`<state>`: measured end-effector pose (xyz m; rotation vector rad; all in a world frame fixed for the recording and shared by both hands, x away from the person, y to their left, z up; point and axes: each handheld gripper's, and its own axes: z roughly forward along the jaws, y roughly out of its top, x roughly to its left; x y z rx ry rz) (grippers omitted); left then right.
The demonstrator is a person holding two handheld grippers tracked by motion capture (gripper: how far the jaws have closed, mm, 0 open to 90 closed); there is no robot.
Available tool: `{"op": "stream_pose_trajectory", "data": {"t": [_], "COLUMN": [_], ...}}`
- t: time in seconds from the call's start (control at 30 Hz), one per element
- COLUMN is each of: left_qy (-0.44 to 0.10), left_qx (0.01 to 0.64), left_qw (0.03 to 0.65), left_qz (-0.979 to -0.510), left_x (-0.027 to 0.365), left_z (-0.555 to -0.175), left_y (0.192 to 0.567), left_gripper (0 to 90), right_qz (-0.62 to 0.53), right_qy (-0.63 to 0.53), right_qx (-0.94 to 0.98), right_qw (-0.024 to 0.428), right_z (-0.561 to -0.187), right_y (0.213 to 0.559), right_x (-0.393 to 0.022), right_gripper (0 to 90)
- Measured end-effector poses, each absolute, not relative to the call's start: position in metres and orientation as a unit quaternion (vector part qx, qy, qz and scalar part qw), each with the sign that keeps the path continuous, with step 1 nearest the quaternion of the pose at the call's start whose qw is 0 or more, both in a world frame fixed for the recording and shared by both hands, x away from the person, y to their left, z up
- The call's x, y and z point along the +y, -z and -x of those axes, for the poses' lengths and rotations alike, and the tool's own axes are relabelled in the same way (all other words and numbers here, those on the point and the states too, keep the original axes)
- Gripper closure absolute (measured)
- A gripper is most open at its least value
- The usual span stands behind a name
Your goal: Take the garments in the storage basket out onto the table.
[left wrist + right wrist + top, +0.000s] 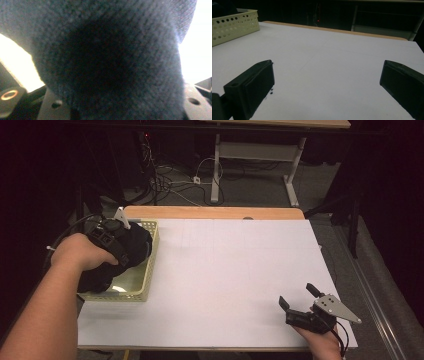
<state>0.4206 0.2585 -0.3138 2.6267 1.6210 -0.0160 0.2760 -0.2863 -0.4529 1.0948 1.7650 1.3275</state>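
Clearly, as our left gripper [131, 245] has its jaws closed on the dark knitted cloth bundle [112, 257] over the pale yellow perforated plastic basket [145, 280], trailing fabric could snag its rim and tip it, while our right gripper [300, 301], jaws wide and holding nothing, idles on the white counter [225, 270].

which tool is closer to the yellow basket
Left. The left tool is over the basket, gripping a dark cloth; the right tool rests open across the table at its near right corner.
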Motion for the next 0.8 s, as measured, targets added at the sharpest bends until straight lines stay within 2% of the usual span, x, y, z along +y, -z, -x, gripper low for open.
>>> {"op": "stream_pose_trajectory", "data": {"t": [0.4,0.8], "left_qy": [-0.009,-0.022], "left_qx": [0.516,0.484], "left_qw": [0.024,0.029], "left_qz": [-0.856,-0.874], "left_x": [0.24,0.197], "left_z": [-0.406,-0.399], "left_y": [0.282,0.256], "left_gripper": [50.6,50.6], "right_qz": [-0.413,-0.412], "right_qy": [-0.51,-0.516], "right_qx": [0.675,0.669], "right_qw": [0.338,0.341], "right_z": [-0.272,-0.268], "right_y": [0.448,0.443], "right_x": [-0.286,-0.288], "right_gripper": [0.3,0.4]}}
